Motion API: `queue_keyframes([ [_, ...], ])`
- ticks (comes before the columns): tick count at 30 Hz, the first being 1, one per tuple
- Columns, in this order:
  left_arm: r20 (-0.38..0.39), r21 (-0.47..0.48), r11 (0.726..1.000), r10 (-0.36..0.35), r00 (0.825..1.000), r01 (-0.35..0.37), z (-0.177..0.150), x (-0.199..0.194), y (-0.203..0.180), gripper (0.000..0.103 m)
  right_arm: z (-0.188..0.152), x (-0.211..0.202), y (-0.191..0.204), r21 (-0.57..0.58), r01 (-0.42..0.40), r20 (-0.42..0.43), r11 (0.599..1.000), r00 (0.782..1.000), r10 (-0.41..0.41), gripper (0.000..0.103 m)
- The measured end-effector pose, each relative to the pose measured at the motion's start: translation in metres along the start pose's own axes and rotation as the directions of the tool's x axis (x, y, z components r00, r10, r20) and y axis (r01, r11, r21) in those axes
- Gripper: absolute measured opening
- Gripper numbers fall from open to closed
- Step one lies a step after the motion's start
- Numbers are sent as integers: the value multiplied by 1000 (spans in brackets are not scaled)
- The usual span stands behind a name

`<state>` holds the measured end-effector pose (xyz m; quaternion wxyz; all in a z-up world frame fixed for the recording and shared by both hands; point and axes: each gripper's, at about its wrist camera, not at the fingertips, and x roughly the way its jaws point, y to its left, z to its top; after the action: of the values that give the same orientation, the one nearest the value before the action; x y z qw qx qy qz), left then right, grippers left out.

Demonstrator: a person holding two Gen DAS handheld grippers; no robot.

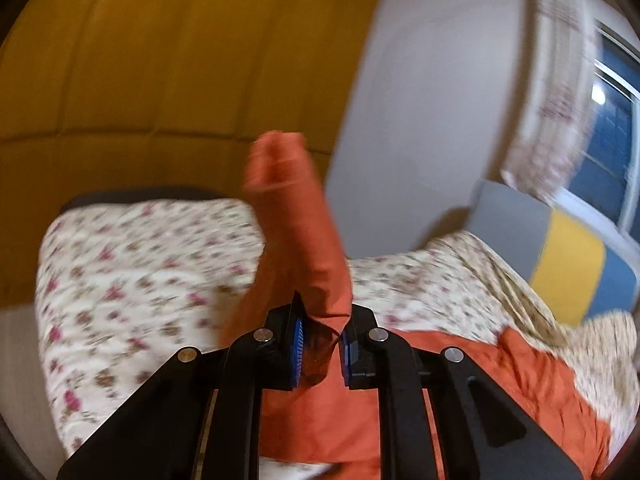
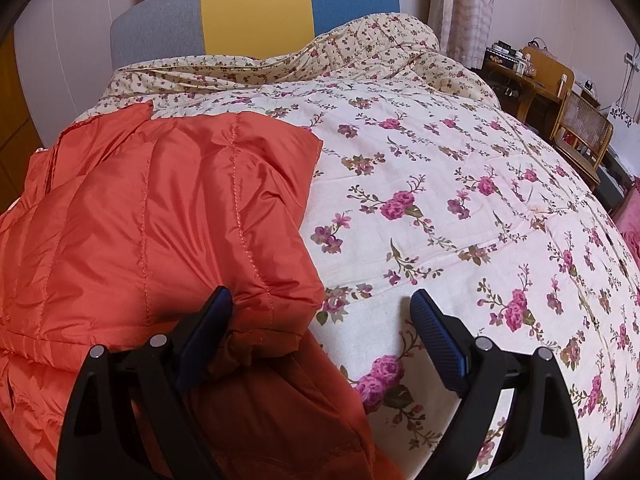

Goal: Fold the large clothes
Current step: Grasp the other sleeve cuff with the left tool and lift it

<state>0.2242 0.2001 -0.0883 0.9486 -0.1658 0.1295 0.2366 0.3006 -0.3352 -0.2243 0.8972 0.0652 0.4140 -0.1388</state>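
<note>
Nearest the left wrist camera, the left tongs [image 1: 320, 350] are clamped on a strip of the orange quilted jacket [image 1: 296, 240], which rises from between the blue pads [image 1: 297, 350] and stretches away toward the wooden wardrobe [image 1: 152, 52], its long axis running straight ahead from the tongs; this view is blurred. More of the jacket lies below and to the right on the floral quilt [image 1: 132, 264] of the bed.

In the right wrist view, the right tongs [image 2: 320, 320] stand wide apart. One finger [image 2: 208, 328] touches the folded edge of the orange quilted jacket [image 2: 160, 220]; the other finger [image 2: 438, 340] hangs over bare floral quilt [image 2: 440, 200]. The jacket lies on the bed's left part, folded over itself, its stitched channels running from the tongs toward the headboard [image 2: 252, 8], which is grey, yellow and blue. A rumpled second floral cover [image 2: 360, 48] is heaped against the headboard. Right of the bed stand a wooden desk [image 2: 528, 80] with small items and a cane-backed chair [image 2: 584, 132]. Curtains [image 2: 464, 8] hang behind.
</note>
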Motion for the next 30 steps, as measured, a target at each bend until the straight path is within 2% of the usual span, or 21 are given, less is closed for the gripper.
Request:
queue_keyframes([
  [4, 16, 80, 994, -80, 997, 79, -10, -7, -45, 14, 0, 0, 0, 1, -1, 0, 1000, 1000, 1, 90],
  [8, 26, 162, 975, -161, 987, 155, -21, -15, -90, 14, 0, 0, -1, 5, -7, -2, 1000, 1000, 7, 90],
  [15, 8, 340, 904, -279, 960, 259, -54, -28, -161, 14, 0, 1, -2, 9, -14, -3, 1000, 1000, 14, 90],
  [19, -33, 447, 845, -314, 949, 295, -78, -28, -191, 14, 0, 1, -2, 10, -16, -3, 1000, 1000, 16, 90],
  [25, -118, 604, 718, -348, 930, 346, -123, -30, -231, 14, 0, 1, -3, 11, -16, -3, 1000, 1000, 16, 90],
  [30, -205, 718, 590, -330, 922, 371, -162, -22, -252, 14, 0, 1, -3, 14, -19, -3, 1000, 1000, 19, 91],
])
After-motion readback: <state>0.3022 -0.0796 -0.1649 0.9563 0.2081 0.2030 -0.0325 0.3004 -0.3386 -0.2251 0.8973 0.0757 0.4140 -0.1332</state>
